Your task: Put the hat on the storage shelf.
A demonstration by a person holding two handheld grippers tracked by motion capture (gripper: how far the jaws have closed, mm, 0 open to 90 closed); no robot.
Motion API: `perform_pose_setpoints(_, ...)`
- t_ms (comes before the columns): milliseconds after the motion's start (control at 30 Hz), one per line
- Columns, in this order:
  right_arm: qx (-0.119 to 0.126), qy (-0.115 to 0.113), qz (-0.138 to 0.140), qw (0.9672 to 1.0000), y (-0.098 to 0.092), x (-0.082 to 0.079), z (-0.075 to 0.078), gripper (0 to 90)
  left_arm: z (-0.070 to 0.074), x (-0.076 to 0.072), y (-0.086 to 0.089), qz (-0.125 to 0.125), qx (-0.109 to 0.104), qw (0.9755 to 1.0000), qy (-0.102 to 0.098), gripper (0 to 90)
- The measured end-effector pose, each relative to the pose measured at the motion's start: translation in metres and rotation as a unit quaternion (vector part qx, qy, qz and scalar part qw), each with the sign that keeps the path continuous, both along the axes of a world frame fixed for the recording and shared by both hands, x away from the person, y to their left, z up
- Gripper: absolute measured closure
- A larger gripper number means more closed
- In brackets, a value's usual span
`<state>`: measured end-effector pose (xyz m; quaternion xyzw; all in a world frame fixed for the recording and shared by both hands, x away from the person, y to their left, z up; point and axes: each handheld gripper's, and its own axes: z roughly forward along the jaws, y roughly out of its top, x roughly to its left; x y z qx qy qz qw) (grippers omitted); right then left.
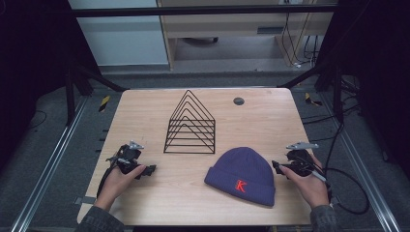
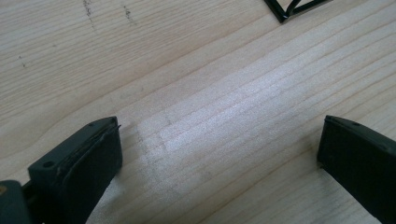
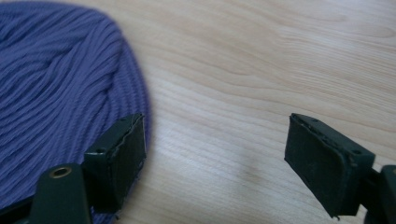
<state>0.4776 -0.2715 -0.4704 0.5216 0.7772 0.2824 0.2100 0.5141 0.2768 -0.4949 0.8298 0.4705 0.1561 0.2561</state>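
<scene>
Resting on the table [image 1: 159, 193], both grippers gape wide (nothing held). Right gripper [image 3: 215, 163] sits beside the beanie [image 3: 56, 93]; left gripper [image 2: 219, 158] lies near the rack [image 1: 191, 125].

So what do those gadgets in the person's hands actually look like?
Each hand grips a chunky black device: the left gripper and right gripper both end in two flat black jaws with ribbed pads. Grey three-cornered plates sit on top, black cables trail away, and grey sleeves cover the wrists.

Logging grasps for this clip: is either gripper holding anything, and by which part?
Nothing is held. Left gripper and right gripper are both open over bare table; the beanie lies untouched.
</scene>
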Motion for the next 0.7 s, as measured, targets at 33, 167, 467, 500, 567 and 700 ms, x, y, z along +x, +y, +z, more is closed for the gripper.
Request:
perform_pose_setpoints(33,-0.005,0.009,0.006,0.9999,0.002,0.002,0.003,22.4,0.000,0.000,0.000,0.000,0.000,1.0000,0.000,0.0)
perform_pose_setpoints(167,-0.020,0.027,0.034,0.9989,0.011,0.010,0.011,25.4,0.000,0.000,0.000,0.001,-0.002,1.0000,0.001,0.0)
perform_pose_setpoints(467,-0.017,0.048,0.085,0.9951,0.039,0.029,0.028,25.2,0.000,-0.001,-0.001,0.001,-0.002,1.0000,0.000,0.0)
perform_pose_setpoints(500,-0.020,0.052,0.092,0.9943,0.042,0.031,0.030,25.8,0.000,0.000,0.000,0.000,-0.001,1.0000,-0.001,0.0)
perform_pose_setpoints(567,-0.023,0.054,0.099,0.9933,0.049,0.035,0.034,27.1,0.000,-0.001,-0.001,0.000,-0.001,1.0000,-0.001,0.0)
perform_pose_setpoints(700,-0.022,0.059,0.108,0.9921,0.057,0.044,0.038,29.8,0.000,0.000,-0.001,-0.002,-0.001,1.0000,0.002,0.0)
